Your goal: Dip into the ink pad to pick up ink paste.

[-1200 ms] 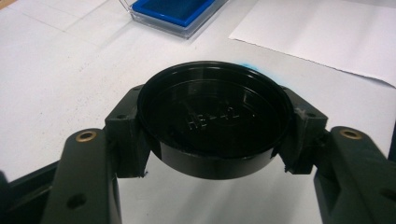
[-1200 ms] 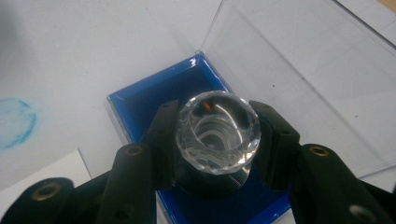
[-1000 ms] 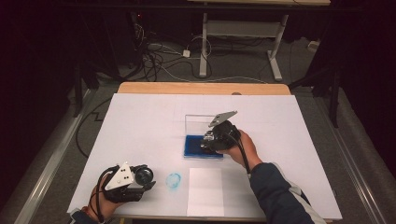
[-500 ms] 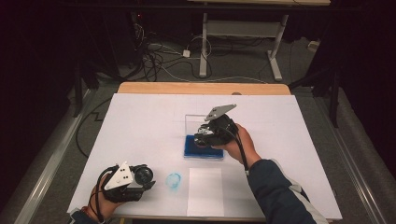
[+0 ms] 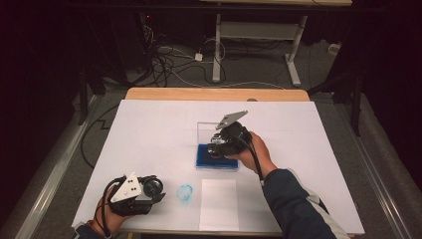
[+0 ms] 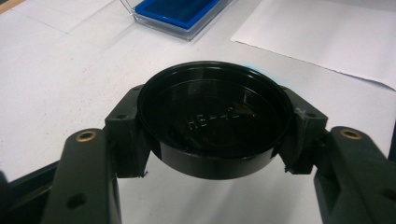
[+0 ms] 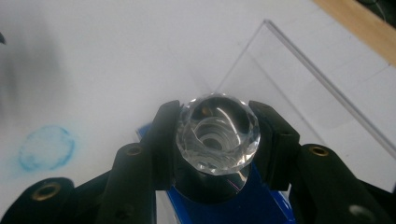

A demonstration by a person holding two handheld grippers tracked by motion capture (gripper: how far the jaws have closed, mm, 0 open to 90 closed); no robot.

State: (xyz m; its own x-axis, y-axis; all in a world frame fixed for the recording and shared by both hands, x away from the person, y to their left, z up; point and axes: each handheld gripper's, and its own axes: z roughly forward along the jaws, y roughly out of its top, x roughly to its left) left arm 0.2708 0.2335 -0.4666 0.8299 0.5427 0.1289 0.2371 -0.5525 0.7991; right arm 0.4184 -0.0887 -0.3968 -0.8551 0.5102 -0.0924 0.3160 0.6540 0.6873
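Left gripper [image 6: 212,135] is clamped on a round black cap [image 6: 212,119], one jaw on each side of its rim. Raised lettering sits on the cap's inner face; it reads roughly "HS" followed by characters too faint to make out. In the high view this gripper [image 5: 149,191] lies low over the white table cover [image 5: 149,134], well to the near left of the blue ink pad [image 5: 206,158].

Right gripper [image 7: 217,135] is clamped on a clear faceted knob [image 7: 217,133], apparently the top of a stamp; its lower part is dark and cut off behind the jaws. No writing is legible on it. It is held directly over the blue ink pad [image 7: 243,205]; contact cannot be judged. The pad's clear lid [image 7: 299,88] stands open behind it.

A round blue ink mark [image 5: 185,192] lies on the cover, near left of the pad, just beside a blank white sheet [image 5: 218,204].
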